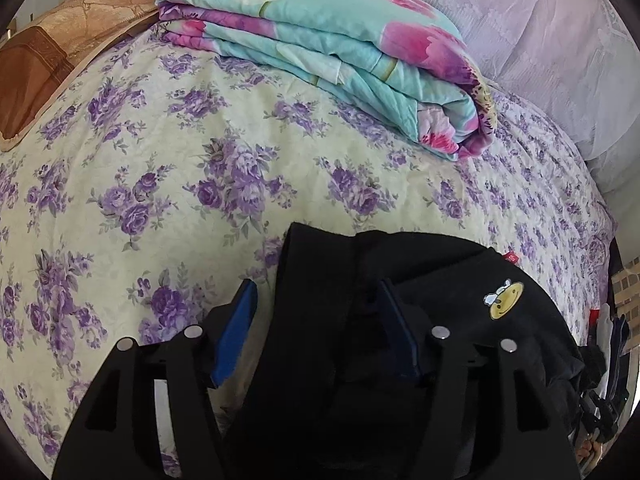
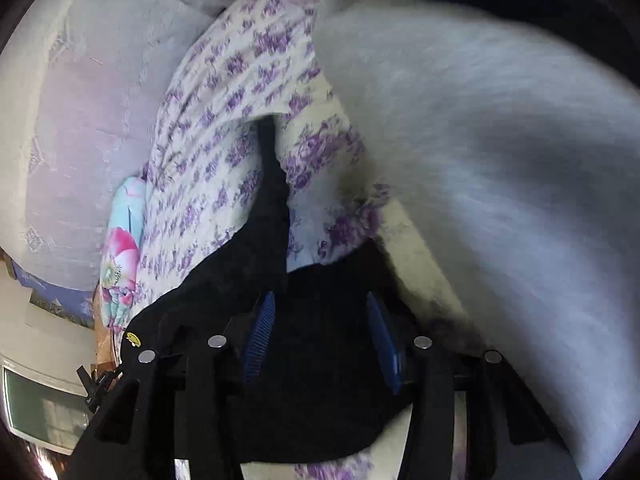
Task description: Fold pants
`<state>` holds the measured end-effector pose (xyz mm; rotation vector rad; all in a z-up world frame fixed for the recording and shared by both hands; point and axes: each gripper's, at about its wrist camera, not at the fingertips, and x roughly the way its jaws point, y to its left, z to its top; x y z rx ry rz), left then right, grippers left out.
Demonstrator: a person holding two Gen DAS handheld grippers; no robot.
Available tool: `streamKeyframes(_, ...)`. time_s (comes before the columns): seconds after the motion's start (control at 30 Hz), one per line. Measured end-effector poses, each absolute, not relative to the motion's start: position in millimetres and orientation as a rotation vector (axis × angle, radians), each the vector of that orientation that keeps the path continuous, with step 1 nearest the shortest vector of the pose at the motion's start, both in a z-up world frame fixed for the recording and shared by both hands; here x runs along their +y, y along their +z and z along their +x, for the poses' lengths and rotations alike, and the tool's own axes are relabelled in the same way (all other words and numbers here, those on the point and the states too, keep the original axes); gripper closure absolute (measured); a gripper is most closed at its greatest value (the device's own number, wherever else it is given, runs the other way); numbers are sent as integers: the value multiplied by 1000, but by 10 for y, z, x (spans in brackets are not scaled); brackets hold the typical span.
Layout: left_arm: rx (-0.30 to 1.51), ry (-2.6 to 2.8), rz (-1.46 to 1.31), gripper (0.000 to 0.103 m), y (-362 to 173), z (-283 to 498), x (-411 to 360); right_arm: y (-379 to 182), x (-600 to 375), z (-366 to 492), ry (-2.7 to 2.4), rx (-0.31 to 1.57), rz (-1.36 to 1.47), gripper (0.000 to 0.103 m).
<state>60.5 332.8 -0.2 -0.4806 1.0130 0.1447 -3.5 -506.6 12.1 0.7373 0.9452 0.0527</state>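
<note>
Black pants (image 1: pixel 440 280) with a yellow smiley patch (image 1: pixel 505 300) lie bunched on the floral bed sheet (image 1: pixel 160 160). My left gripper (image 1: pixel 316 300) has its blue-padded fingers (image 1: pixel 236 332) spread, with the pants' cloth between them. In the right wrist view the same black pants (image 2: pixel 276 208) stretch away over the bed. My right gripper (image 2: pixel 320 312) also has its blue pads (image 2: pixel 260 328) apart with black cloth between them. Whether either gripper pinches the cloth is hidden by the fabric.
A folded turquoise and pink quilt (image 1: pixel 340 48) lies at the back of the bed, with an orange pillow (image 1: pixel 60 40) at the left. A pale lilac wall (image 1: pixel 540 40) runs on the right. A blurred white fluffy shape (image 2: pixel 500 140) fills the right wrist view's right side.
</note>
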Motion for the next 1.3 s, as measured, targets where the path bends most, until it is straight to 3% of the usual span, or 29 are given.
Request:
streamKeyframes(0.23, 1014, 127, -467, 38, 32, 649, 3231, 508, -4951, 418, 37, 853, 601, 53)
streamKeyframes(0.4, 1026, 149, -472, 36, 16, 536, 3272, 345, -5177, 382, 36, 880, 822, 53)
streamKeyframes(0.67, 1047, 117, -453, 35, -30, 757, 3204, 54, -5128, 146, 49, 905, 902, 54)
streamKeyframes(0.77, 1041, 114, -457, 33, -23, 768, 3194, -55, -5131, 311, 103, 894, 959, 59)
streamKeyframes(0.83, 1033, 106, -491, 33, -18, 742, 3255, -106, -5088, 398, 120, 897, 968, 76)
streamKeyframes(0.97, 1010, 101, -533, 34, 18, 734, 3378, -72, -5013, 426, 136, 854, 944, 95)
streamKeyframes(1.03, 1010, 89, -538, 42, 23, 773, 3410, 5, -4998, 361, 135, 824, 932, 95)
streamKeyframes(1.07, 1019, 75, -542, 55, 8, 807, 3422, 39, -5004, 329, 134, 813, 929, 95)
streamKeyframes(1.13, 1033, 85, -549, 63, -39, 855, 3449, 104, -5020, 257, 130, 800, 920, 95)
streamKeyframes(1.23, 1015, 64, -568, 94, -60, 860, 3451, 155, -5033, 180, 134, 790, 930, 96)
streamKeyframes(1.3, 961, 69, -581, 96, 44, 761, 3451, 212, -5042, 122, 144, 770, 941, 96)
